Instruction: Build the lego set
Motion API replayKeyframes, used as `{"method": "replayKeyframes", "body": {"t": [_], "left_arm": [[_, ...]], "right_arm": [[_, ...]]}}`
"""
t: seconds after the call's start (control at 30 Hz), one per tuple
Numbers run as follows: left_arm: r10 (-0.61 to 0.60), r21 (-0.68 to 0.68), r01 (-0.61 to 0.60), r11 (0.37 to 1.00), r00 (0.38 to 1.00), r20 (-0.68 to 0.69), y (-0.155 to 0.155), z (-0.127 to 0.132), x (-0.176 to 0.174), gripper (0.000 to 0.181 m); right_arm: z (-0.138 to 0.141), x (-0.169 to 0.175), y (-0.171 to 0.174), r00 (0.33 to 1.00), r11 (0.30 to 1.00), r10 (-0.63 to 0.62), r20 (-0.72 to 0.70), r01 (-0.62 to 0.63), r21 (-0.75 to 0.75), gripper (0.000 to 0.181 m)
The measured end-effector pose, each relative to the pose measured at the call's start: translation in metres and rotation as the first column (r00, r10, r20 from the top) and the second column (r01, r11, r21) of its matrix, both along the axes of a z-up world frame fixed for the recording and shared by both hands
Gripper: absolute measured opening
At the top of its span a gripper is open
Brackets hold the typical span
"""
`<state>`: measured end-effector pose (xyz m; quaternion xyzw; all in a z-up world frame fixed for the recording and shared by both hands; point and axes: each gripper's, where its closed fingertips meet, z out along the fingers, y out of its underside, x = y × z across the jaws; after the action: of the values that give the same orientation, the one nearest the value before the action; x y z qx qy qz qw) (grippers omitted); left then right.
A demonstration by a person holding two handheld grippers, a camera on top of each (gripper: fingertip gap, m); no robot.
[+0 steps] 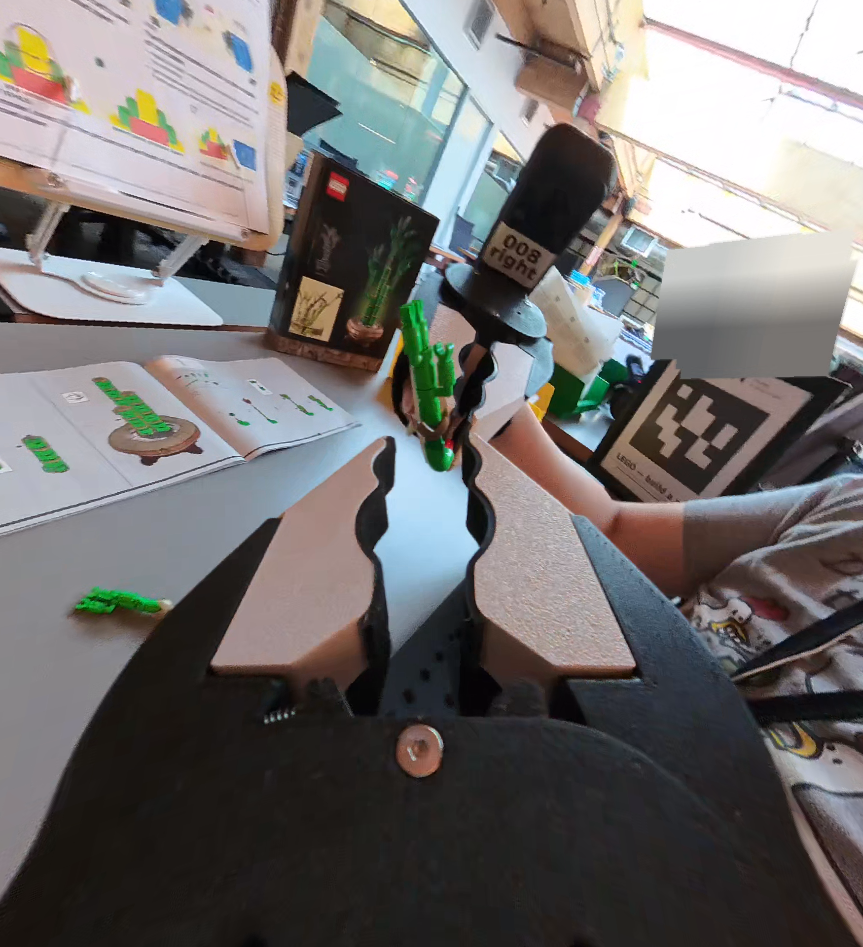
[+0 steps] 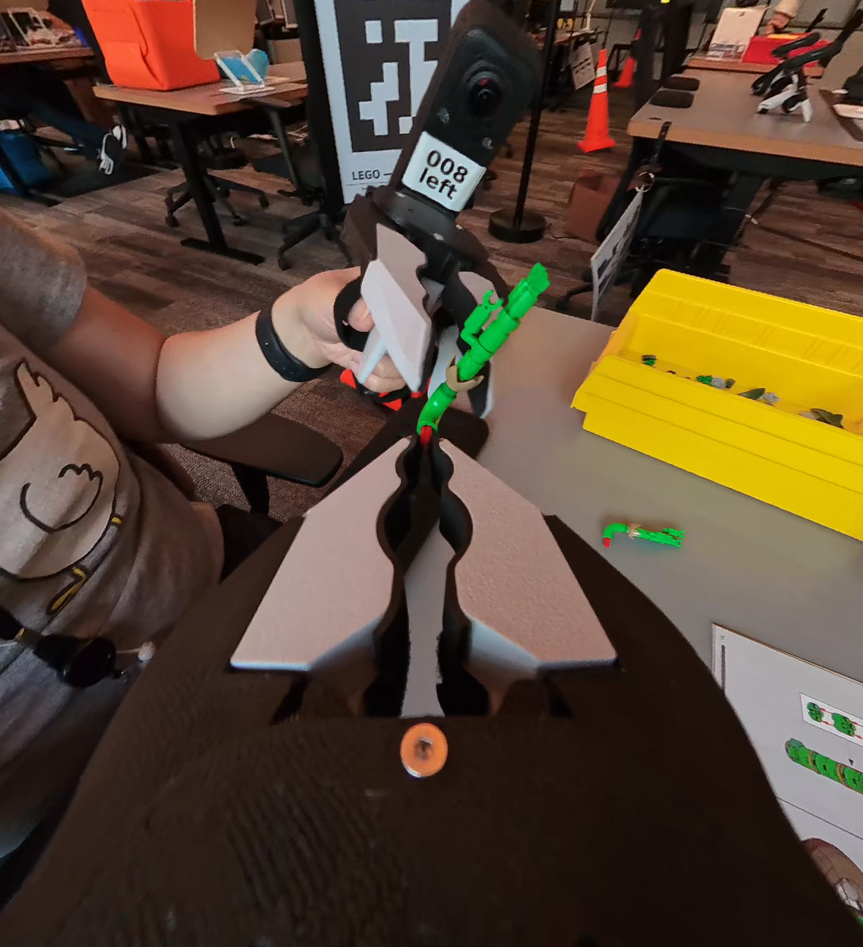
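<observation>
Right gripper (image 2: 427, 443): your jaws are clenched on the red tip at the bottom of the stalk (image 2: 491, 338), and the green stem rises clear of them, tilted up and to the right.
Left gripper (image 1: 429, 451): your jaws stand released, with a clear gap between the tips; the stalk (image 1: 427, 379) hangs just beyond that gap, close to the right tip, and you cannot tell if it touches.
Second stalk (image 2: 644, 535): it lies flat on the tabletop (image 2: 726, 589), alone, near the front wall of the yellow bin (image 2: 726, 425) but apart from it.
Booklet (image 1: 127, 425): it lies open on your left, well apart from both grippers.
Box (image 1: 352, 266): it stands upright behind the booklet, near the far tabletop edge.
Open room: bare tabletop runs between the booklet and your left jaws; in the right wrist view the near edge passes just under the held stalk, with floor beyond.
</observation>
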<state>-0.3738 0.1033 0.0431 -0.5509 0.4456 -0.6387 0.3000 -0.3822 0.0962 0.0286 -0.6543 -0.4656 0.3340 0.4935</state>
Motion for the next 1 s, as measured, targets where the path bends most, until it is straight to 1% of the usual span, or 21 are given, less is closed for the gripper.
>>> {"method": "replayKeyframes", "body": {"t": [0.07, 0.2, 0.4, 0.43, 0.5, 0.53, 0.57, 0.6, 0.63, 0.67, 0.73, 0.77, 0.8, 0.87, 0.93, 1.0], "left_arm": [[-0.044, 0.009, 0.044, 0.999, 0.999, 0.007, -0.007, -0.001, 0.002, 0.007], [-0.081, -0.034, 0.082, 0.996, 0.996, 0.022, -0.008, -0.003, 0.003, 0.006], [-0.107, -0.026, 0.108, 0.994, 0.994, 0.029, -0.012, -0.001, 0.003, 0.006], [-0.096, -0.021, 0.097, 0.995, 0.995, 0.03, -0.011, 0.0, 0.003, 0.006], [-0.032, -0.02, 0.033, 0.999, 0.997, 0.067, -0.003, 0.007, 0.004, 0.006], [0.018, -0.04, -0.014, 0.999, 0.995, 0.101, 0.005, 0.012, 0.003, 0.006], [0.064, -0.073, -0.055, 0.996, 0.988, 0.141, 0.012, 0.018, 0.001, 0.006], [0.096, -0.115, -0.076, 0.99, 0.979, 0.18, 0.017, 0.024, -0.001, 0.005], [0.117, -0.156, -0.086, 0.984, 0.971, 0.206, 0.02, 0.027, -0.002, 0.005], [0.141, -0.186, -0.1, 0.977, 0.964, 0.224, 0.023, 0.029, -0.004, 0.005], [0.204, -0.215, -0.151, 0.965, 0.947, 0.248, 0.028, 0.031, -0.005, 0.005], [0.224, -0.216, -0.17, 0.961, 0.94, 0.257, 0.029, 0.032, -0.005, 0.006], [0.245, -0.215, -0.191, 0.958, 0.933, 0.263, 0.028, 0.033, -0.005, 0.006], [0.282, -0.215, -0.228, 0.95, 0.92, 0.271, 0.028, 0.034, -0.004, 0.006], [0.31, -0.217, -0.253, 0.943, 0.906, 0.288, 0.027, 0.037, -0.003, 0.006], [0.351, -0.209, -0.299, 0.931, 0.889, 0.294, 0.03, 0.038, -0.004, 0.006]], "right_arm": [[-0.001, 0.0, -0.003, 1.0, 1.0, 0.021, 0.005, -0.021, -0.007, 0.002], [-0.002, 0.002, -0.004, 1.0, 1.0, 0.022, 0.017, -0.022, 0.0, 0.002], [0.001, 0.003, -0.007, 0.999, 0.999, 0.032, 0.024, -0.032, 0.011, 0.002], [0.002, 0.003, -0.005, 1.0, 1.0, 0.023, 0.018, -0.024, 0.016, 0.002], [0.009, 0.006, 0.003, 0.999, 0.998, -0.032, -0.017, 0.033, 0.062, 0.004], [0.016, 0.007, 0.009, 0.996, 0.991, -0.072, -0.044, 0.076, 0.113, 0.017], [0.024, 0.01, 0.016, 0.99, 0.975, -0.126, -0.067, 0.136, 0.177, 0.039], [0.031, 0.012, 0.022, 0.979, 0.948, -0.182, -0.088, 0.199, 0.249, 0.053], [0.036, 0.014, 0.027, 0.968, 0.913, -0.235, -0.09, 0.251, 0.321, 0.055], [0.041, 0.015, 0.03, 0.953, 0.866, -0.288, -0.089, 0.299, 0.401, 0.055], [0.049, 0.017, 0.034, 0.908, 0.738, -0.409, -0.091, 0.387, 0.552, 0.05], [0.051, 0.015, 0.035, 0.886, 0.678, -0.454, -0.096, 0.413, 0.609, 0.048], [0.052, 0.012, 0.035, 0.873, 0.639, -0.479, -0.093, 0.419, 0.645, 0.048], [0.048, 0.005, 0.038, 0.851, 0.611, -0.52, -0.076, 0.432, 0.663, 0.039], [0.046, 0.004, 0.041, 0.824, 0.587, -0.562, -0.075, 0.461, 0.666, 0.037], [0.048, 0.004, 0.041, 0.804, 0.55, -0.588, -0.089, 0.478, 0.684, 0.029]]}}
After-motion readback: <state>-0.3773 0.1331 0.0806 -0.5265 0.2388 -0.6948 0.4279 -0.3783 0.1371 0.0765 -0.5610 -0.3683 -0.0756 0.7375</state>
